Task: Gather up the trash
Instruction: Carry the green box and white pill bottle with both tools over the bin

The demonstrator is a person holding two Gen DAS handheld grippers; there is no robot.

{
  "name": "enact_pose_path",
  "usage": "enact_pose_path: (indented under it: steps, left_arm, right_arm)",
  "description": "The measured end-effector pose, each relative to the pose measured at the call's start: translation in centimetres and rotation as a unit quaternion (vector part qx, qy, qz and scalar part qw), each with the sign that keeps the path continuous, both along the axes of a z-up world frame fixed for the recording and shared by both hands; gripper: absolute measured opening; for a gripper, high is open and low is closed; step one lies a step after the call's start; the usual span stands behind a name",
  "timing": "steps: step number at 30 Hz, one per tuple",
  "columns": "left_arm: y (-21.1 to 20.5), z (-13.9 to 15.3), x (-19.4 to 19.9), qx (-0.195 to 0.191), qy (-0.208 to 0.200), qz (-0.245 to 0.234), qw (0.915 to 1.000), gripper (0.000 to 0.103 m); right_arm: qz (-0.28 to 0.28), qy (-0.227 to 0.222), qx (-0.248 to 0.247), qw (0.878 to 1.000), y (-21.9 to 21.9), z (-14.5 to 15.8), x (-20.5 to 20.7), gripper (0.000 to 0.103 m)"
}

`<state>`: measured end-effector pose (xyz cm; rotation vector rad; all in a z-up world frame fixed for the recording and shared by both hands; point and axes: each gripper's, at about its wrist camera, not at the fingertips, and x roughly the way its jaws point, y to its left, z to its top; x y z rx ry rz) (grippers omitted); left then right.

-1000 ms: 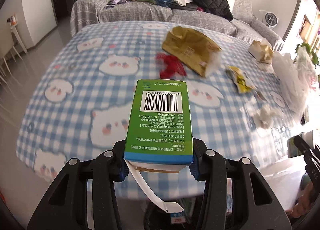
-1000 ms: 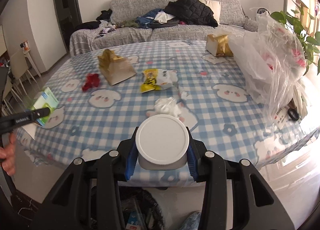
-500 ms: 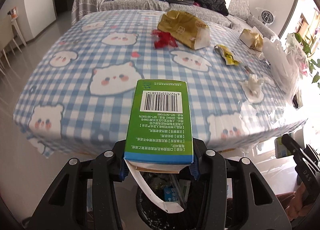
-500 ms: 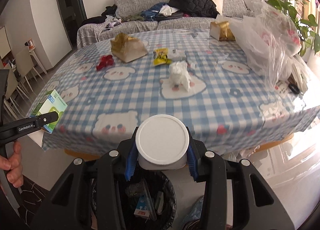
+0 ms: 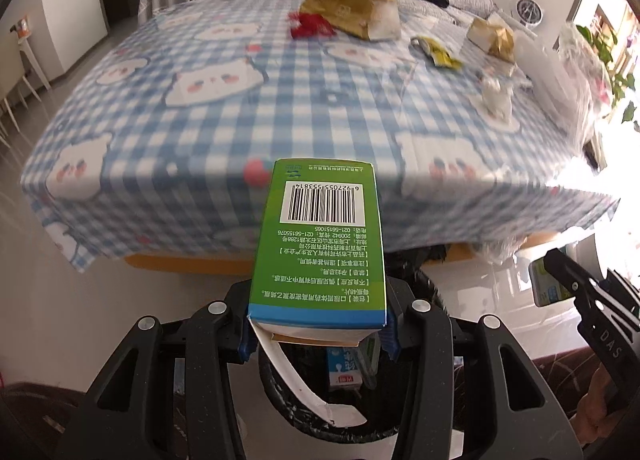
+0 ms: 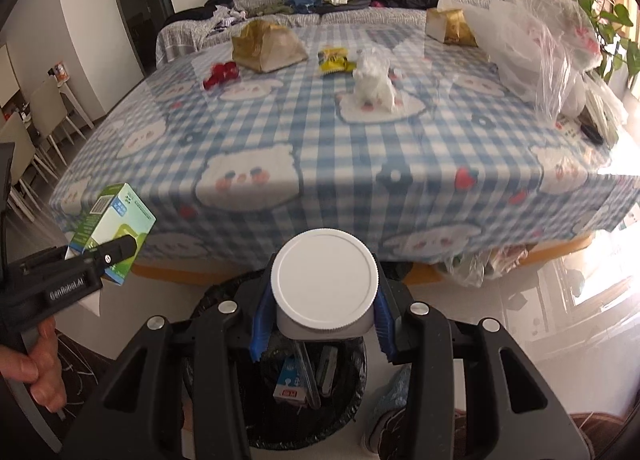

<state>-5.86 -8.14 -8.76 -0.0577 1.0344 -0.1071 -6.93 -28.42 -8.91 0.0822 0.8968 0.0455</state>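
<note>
Right wrist view: right gripper (image 6: pixel 323 334) clamps white-lidded jar (image 6: pixel 324 284) directly above trash bin (image 6: pixel 272 436); left gripper (image 5: pixel 316 334) grips green box (image 5: pixel 320 236) over bin too. Drop step; next, release both.

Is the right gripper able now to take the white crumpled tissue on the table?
Probably not: the right gripper is shut on a white-lidded jar, below the table edge, and the tissue lies farther in.

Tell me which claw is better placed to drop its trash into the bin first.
Right, probably. The right claw holds the white-lidded jar directly above the black bin, whose mouth fills the view below it. The left claw holds the green box nearer the bin's rim, so it looks less centred.
</note>
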Motion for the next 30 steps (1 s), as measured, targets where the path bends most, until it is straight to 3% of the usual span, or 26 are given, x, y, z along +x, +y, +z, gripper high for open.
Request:
enact_pose_path:
  steps: [6,10,15,24,30]
  left_arm:
    - [-2.3,-2.7,-1.6,0.025,0.013,-0.016,0.9995,0.045]
    - [-2.8,-4.9,-2.3,0.007,0.037,-0.013,0.9992,0.045]
    - [-4.0,-6.4,-2.9,0.017,0.036,-0.022,0.999,0.045]
    - [-3.2,-10.2,-2.2,0.001,0.064,-0.015,0.9978,0.045]
    - [-3.3,-12.5,-2.0,0.02,0.064,-0.014,0.9977,0.045]
  right_arm:
    - [-0.016,0.03,-0.015,0.999,-0.3,-2.2,-0.5,0.04]
    - [-0.025,0.052,-0.022,0.998,-0.8,-3.9,-0.6,0.04]
    - [-0.039,0.065,-0.026,0.997,-1.2,-5.0,-0.8,0.04]
    - [-0.059,0.094,-0.021,0.994,-1.3,-7.7,-0.8,0.04]
    - [-0.069,0.109,-0.011,0.992,-1.6,-9.2,-0.6,0.04]
